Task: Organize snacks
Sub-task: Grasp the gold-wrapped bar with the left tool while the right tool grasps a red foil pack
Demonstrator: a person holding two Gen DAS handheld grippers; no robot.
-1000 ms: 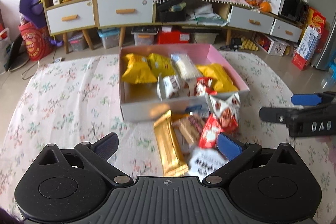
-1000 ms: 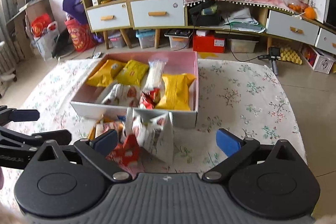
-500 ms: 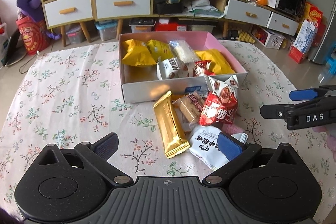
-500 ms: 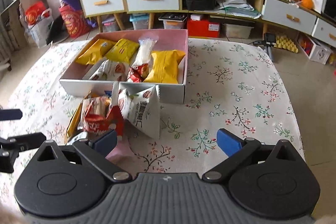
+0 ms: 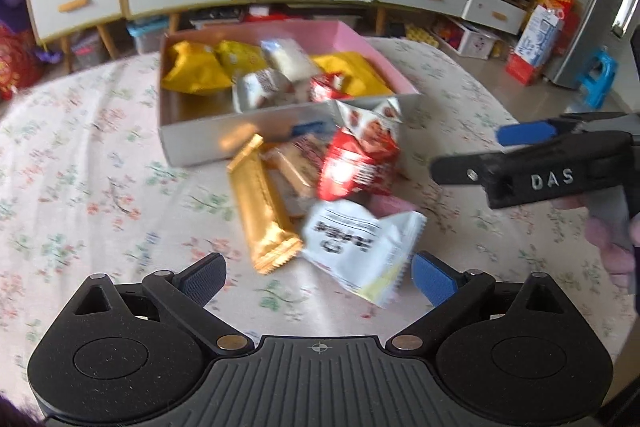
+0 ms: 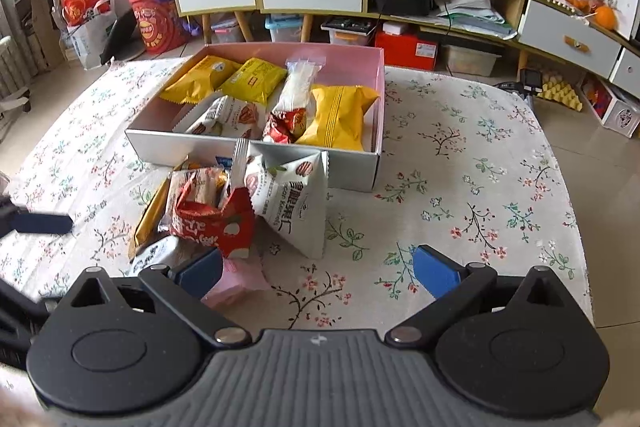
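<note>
My left gripper (image 5: 318,269) now lower and nearer the white packet (image 5: 360,247) than half a second ago, jaws open, right gripper (image 6: 316,269) jaws open and empty, snack pile (image 6: 224,211) mid-worktop against the pink box (image 6: 256,151) front wall.

My right gripper (image 6: 318,273) hangs with jaws spread wide, empty, over the floral tablecloth (image 6: 460,167). Just before the pink-lined cardboard box (image 6: 256,146) lies a heap of snack packets; a white triangular foil packet (image 6: 298,205) leans beside a torn red wrapper (image 6: 212,223).
</note>
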